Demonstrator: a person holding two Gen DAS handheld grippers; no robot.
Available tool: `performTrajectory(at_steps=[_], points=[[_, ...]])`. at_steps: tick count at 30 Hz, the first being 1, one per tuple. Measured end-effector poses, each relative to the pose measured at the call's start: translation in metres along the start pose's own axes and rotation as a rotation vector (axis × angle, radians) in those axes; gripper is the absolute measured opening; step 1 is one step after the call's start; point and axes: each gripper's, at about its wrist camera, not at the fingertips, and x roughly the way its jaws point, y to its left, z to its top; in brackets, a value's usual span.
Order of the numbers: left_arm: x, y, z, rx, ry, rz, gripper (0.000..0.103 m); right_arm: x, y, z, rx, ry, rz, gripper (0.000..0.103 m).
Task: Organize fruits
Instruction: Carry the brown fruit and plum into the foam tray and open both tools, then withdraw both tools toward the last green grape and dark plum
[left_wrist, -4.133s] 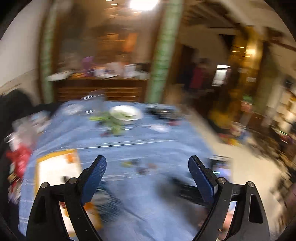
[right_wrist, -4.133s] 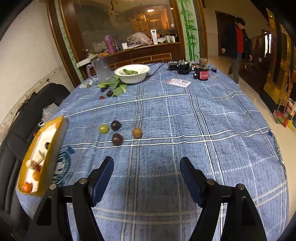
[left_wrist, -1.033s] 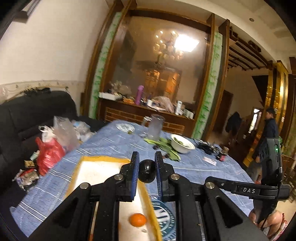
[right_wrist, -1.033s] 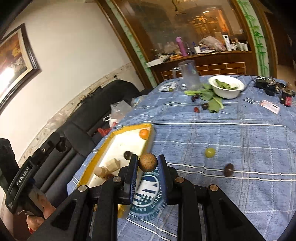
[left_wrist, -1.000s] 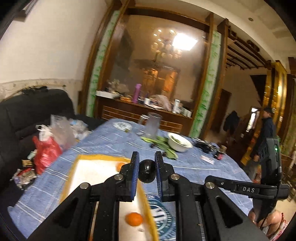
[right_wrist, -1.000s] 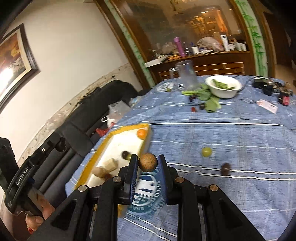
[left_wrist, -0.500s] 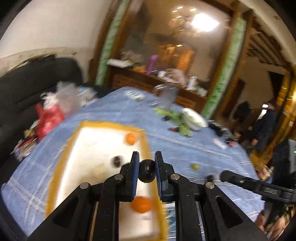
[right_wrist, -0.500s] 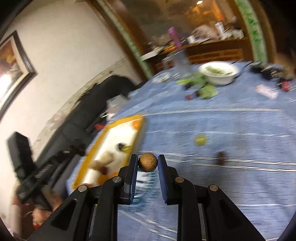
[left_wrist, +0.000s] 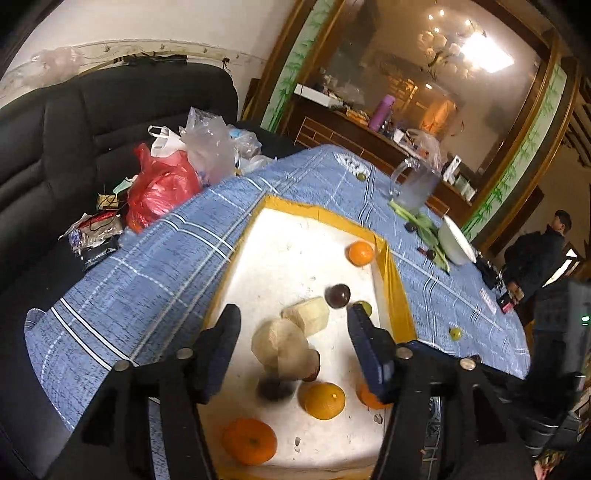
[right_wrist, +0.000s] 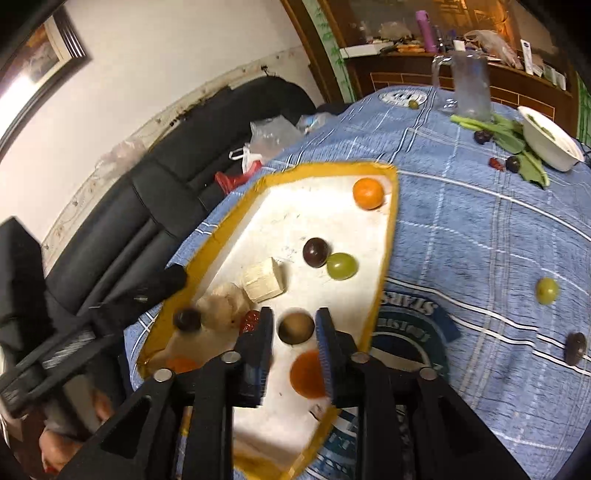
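Observation:
A white tray with a yellow rim (left_wrist: 295, 266) (right_wrist: 295, 218) lies on the blue checked tablecloth and holds several oranges, grapes and pale peeled pieces. My left gripper (left_wrist: 293, 328) is open above the tray. A dark round fruit (left_wrist: 273, 387), blurred, is below it on or just over the tray floor; it also shows in the right wrist view (right_wrist: 187, 319). My right gripper (right_wrist: 294, 328) has its jaws parted slightly around a brown round fruit (right_wrist: 295, 328) over the tray; I cannot tell if they grip it. A green grape (right_wrist: 546, 290) and a dark fruit (right_wrist: 575, 347) lie on the cloth.
A glass jug (right_wrist: 469, 86), a white bowl (right_wrist: 550, 136) and green leaves (right_wrist: 513, 140) with dark fruits stand at the far end. Plastic bags (left_wrist: 162, 177) sit on a black sofa (left_wrist: 74, 122) left of the table. A person (left_wrist: 535, 251) stands at the far right.
Both grippers have tilted down over the tray. My left gripper has opened and let go of the dark fruit. My right gripper's jaws have spread a little around the brown fruit.

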Motion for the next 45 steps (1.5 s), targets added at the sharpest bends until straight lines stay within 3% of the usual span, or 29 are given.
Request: performTrajectory(at_steps=[2,3,11,28,45], points=[[-0.004,0.004,0.003,-0.006,-0.009,0.002,0.067,0.002,0.002,0.002,0.006,-0.016,-0.009,0.059],[-0.006,0.006,0.003,-0.01,-0.015,0.002,0.067,0.0,0.002,0.001,0.008,-0.029,-0.015,0.061],[-0.011,-0.002,0.001,-0.004,-0.012,0.004,0.071,-0.034,-0.012,-0.009,0.065,-0.101,-0.06,0.063],[-0.025,-0.121,-0.041,0.381,-0.022,0.089,0.079,-0.11,-0.057,-0.057,0.152,-0.236,-0.204,0.071],[-0.023,-0.176,-0.071,0.539,0.002,0.104,0.081,-0.148,-0.099,-0.086,0.224,-0.283,-0.246,0.072]])
